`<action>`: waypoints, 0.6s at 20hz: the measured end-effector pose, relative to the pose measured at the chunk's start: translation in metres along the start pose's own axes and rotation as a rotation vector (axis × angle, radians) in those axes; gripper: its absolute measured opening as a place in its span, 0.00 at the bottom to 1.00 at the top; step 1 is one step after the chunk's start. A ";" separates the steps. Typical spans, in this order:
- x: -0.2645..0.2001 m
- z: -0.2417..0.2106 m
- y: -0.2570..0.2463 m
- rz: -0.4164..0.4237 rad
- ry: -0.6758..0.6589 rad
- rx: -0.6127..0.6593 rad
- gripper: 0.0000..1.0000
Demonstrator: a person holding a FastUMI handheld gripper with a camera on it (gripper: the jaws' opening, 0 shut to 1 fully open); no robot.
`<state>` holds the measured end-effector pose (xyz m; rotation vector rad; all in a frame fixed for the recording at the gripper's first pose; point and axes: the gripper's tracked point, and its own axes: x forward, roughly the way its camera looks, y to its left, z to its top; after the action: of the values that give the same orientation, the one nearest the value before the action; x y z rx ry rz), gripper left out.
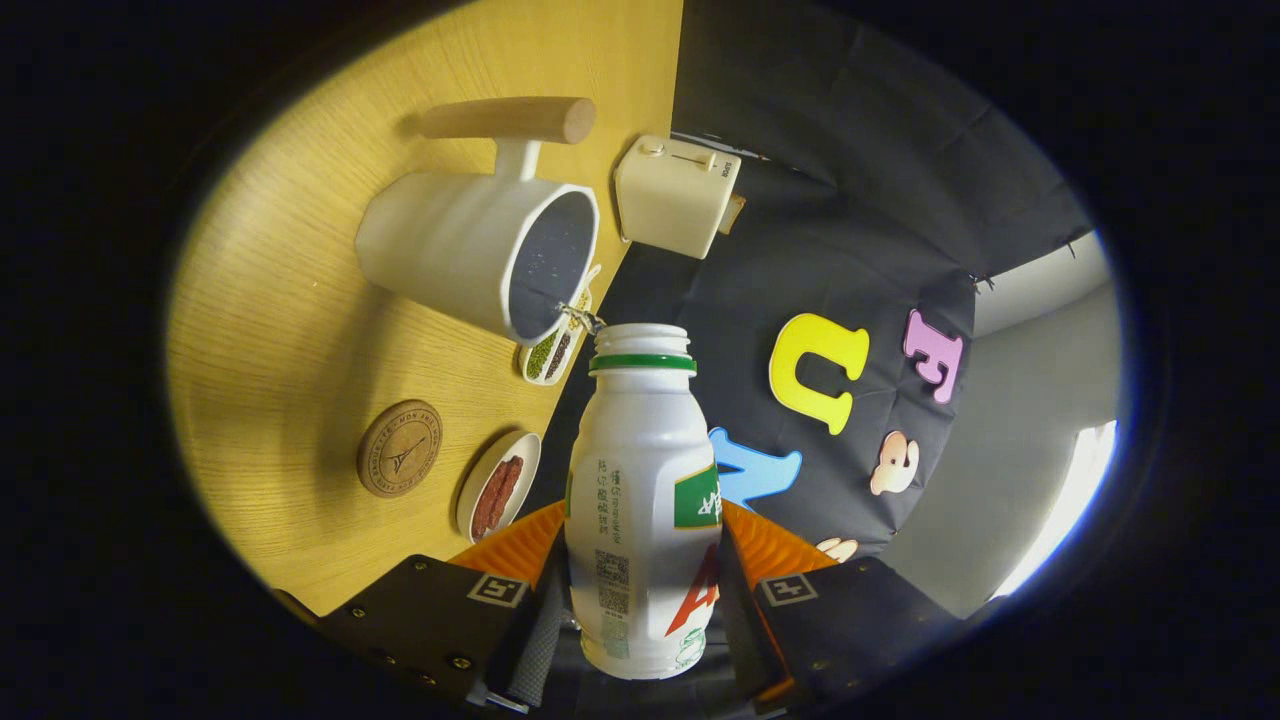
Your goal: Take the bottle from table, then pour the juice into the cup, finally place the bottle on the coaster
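Gripper (640,590) clamps bottle (642,500) (base hidden), mouth near cup (480,250).

My view takes in a light wood-grain desk (300,300) meeting the booth's black cloth wall (850,200). Beyond the cloth stands a pale grey wall (1020,450), brightly lit along one strip.

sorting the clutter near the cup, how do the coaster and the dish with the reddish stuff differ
The coaster is a brown disc with a stamped emblem and nothing on it; the dish is white, rimmed and holds reddish-brown bits. The coaster sits further in on the table; the dish is at its edge, nearer the bottle clamped between the fingers. Both are round and low.
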<state>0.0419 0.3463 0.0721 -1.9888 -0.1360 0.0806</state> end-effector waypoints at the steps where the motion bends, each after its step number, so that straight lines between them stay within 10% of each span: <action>1: 0.001 0.001 0.002 -0.003 -0.002 -0.008 0.69; 12: 0.004 0.009 0.012 -0.008 -0.013 -0.080 0.69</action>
<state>0.0459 0.3502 0.0570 -2.0675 -0.1574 0.0843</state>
